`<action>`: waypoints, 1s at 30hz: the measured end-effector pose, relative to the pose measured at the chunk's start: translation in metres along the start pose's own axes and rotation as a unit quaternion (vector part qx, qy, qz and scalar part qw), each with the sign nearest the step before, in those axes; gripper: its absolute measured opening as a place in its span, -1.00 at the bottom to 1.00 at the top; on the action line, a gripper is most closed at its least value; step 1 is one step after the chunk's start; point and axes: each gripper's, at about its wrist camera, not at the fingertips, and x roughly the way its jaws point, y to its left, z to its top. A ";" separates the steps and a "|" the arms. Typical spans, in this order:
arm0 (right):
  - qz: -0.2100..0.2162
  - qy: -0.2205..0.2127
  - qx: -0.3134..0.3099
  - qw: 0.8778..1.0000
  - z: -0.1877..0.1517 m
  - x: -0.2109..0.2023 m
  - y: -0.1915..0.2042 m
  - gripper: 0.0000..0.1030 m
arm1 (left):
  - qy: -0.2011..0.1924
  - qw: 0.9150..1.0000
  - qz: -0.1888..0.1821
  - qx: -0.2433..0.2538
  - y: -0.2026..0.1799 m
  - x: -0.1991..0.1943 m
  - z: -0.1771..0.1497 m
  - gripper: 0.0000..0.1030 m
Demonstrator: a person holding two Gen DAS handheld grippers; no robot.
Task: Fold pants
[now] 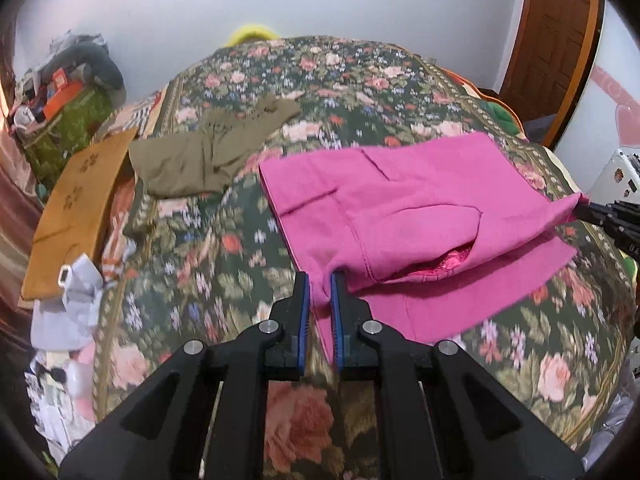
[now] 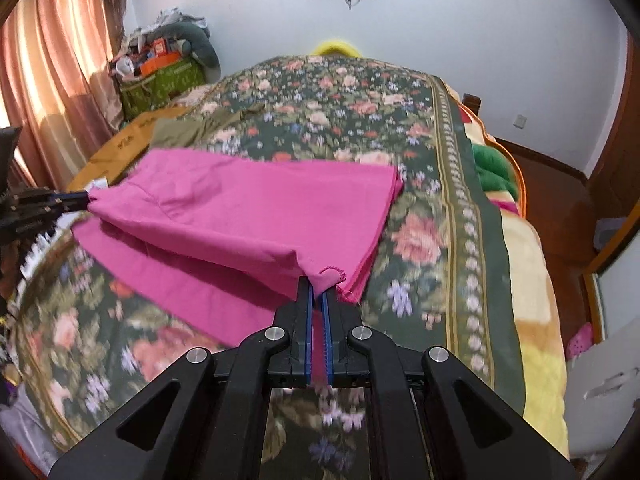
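Pink pants (image 1: pixel 400 208) lie partly on a floral bedspread (image 1: pixel 224 264), their near layer lifted above the layer below. My left gripper (image 1: pixel 320 280) is shut on one near corner of the pink fabric. My right gripper (image 2: pixel 318 286) is shut on the other near corner, by a stitched hem. In the right wrist view the pink pants (image 2: pixel 248 208) stretch from my fingers to the left gripper (image 2: pixel 86 197) at the left edge. The right gripper (image 1: pixel 580 210) shows at the right edge of the left wrist view, pinching the fabric.
Olive pants (image 1: pixel 208 148) lie farther back on the bed beside an orange-brown garment (image 1: pixel 76 208). White clutter (image 1: pixel 68 312) sits at the bed's left edge. A green bag with boxes (image 2: pixel 160 80) stands by the curtains. Wooden floor (image 2: pixel 560 200) and a door are to the right.
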 end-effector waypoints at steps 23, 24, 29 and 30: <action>0.015 -0.046 -0.036 0.998 0.001 -0.043 0.038 0.47 | -0.041 0.998 0.015 0.044 -0.038 -0.049 0.005 0.50; 0.023 -0.043 -0.043 0.998 0.004 -0.038 0.041 0.47 | -0.045 0.997 0.016 0.056 -0.045 -0.049 0.007 0.52; 0.051 -0.026 -0.066 0.996 0.013 -0.018 0.057 0.47 | -0.033 0.995 0.017 0.097 -0.066 -0.037 0.009 0.57; 0.055 -0.021 -0.071 0.996 0.014 -0.012 0.060 0.47 | -0.029 0.994 0.017 0.102 -0.070 -0.033 0.009 0.57</action>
